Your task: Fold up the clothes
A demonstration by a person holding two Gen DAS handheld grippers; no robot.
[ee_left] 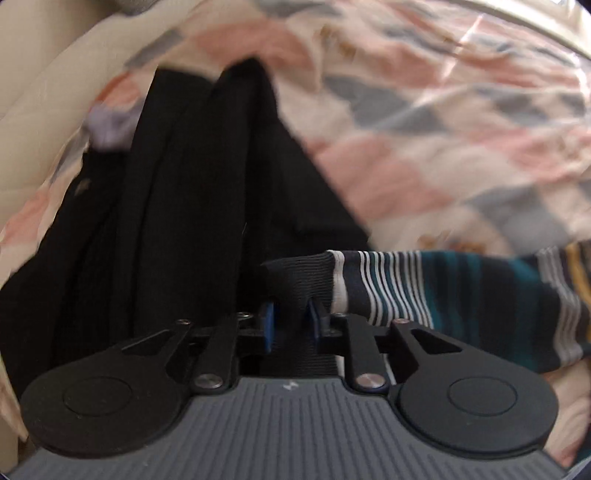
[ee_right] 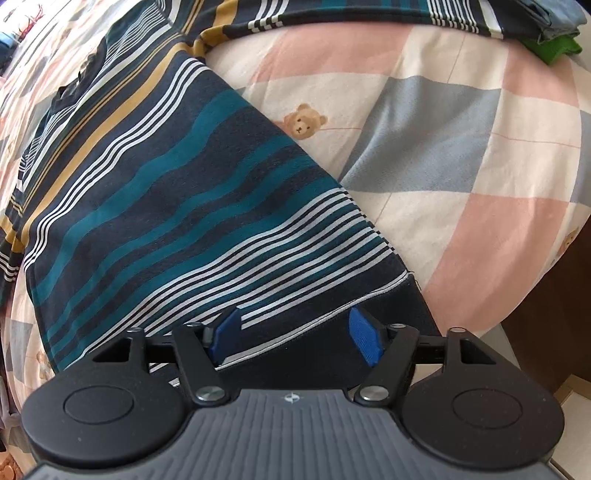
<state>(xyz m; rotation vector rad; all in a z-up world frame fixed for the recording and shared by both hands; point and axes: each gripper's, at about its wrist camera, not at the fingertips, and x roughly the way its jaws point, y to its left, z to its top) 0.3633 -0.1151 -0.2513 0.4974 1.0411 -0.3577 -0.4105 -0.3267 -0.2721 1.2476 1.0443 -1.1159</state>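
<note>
A striped sweater [ee_right: 177, 177], navy with teal, white and mustard bands, lies spread on the checked bedspread [ee_right: 461, 147]. My right gripper [ee_right: 295, 332] is open, its blue pads [ee_right: 364, 338] either side of the sweater's dark ribbed hem [ee_right: 332, 343] near a corner. In the left wrist view my left gripper [ee_left: 291, 321] is shut on the sweater's dark ribbed cuff [ee_left: 299, 277], with the striped sleeve [ee_left: 461, 291] running off to the right.
A black garment [ee_left: 177, 192] lies in folds on the bedspread [ee_left: 443, 140] just beyond the left gripper. A green cloth [ee_right: 550, 48] and a grey folded item [ee_right: 554, 18] sit at the far right of the bed. The bed edge drops off at right [ee_right: 535, 295].
</note>
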